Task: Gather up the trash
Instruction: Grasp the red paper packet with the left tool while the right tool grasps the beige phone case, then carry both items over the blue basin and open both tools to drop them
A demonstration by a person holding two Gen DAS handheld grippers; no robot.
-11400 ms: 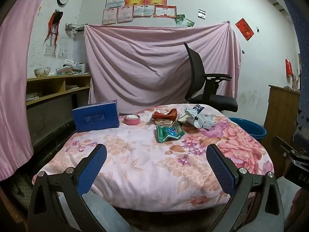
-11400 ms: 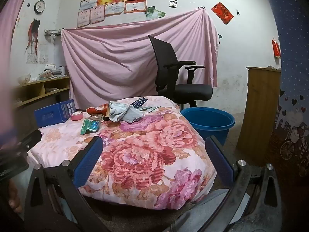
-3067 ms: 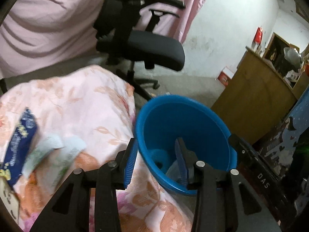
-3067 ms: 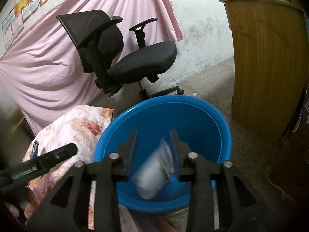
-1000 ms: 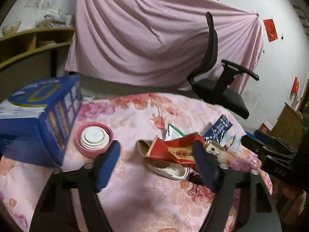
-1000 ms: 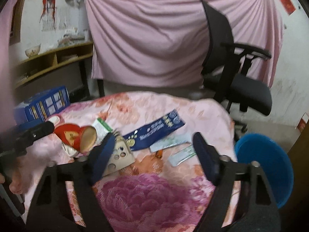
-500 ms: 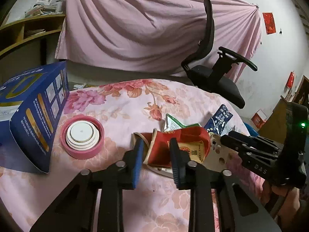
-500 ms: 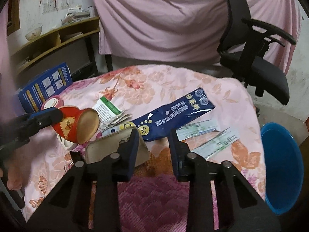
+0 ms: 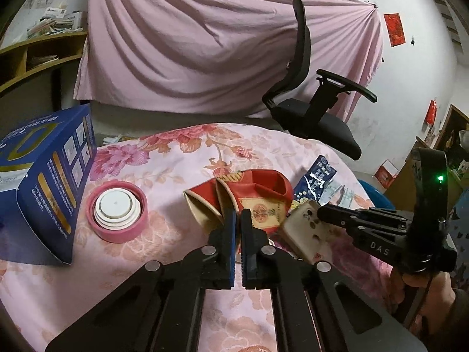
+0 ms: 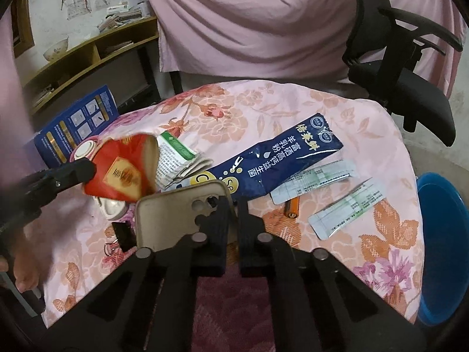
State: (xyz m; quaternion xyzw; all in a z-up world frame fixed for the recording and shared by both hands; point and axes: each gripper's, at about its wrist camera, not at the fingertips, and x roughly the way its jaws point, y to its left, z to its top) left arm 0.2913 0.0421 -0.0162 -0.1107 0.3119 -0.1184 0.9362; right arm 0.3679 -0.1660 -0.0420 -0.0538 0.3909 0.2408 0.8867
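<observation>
Two crushed red paper cups [image 9: 252,187] lie nested on the flowered tablecloth [image 9: 164,164]. My left gripper [image 9: 238,220] is shut on their near edge; in the right wrist view the red cups [image 10: 120,173] hang tilted from its tip. My right gripper [image 10: 234,205] is shut on a beige phone case [image 10: 176,214], which stands tilted off the cloth; the left wrist view shows the phone case [image 9: 304,228] beside the cups. A dark blue powder packet [image 10: 281,158], a folded green-and-white wrapper [image 10: 176,158] and two white sachets [image 10: 348,208] lie loose on the cloth.
A blue box [image 9: 44,176] and a pink round lid [image 9: 117,208] sit at the left. A binder clip [image 10: 123,234], a small orange battery [image 10: 291,208] and a white plastic piece [image 10: 112,205] lie nearby. The blue basin [image 10: 442,246] stands on the floor right of the table, an office chair [image 9: 316,117] behind.
Both grippers went from wide open to shut. The left closed on the red cups, the right on the phone case, and both moved in closer to the table.
</observation>
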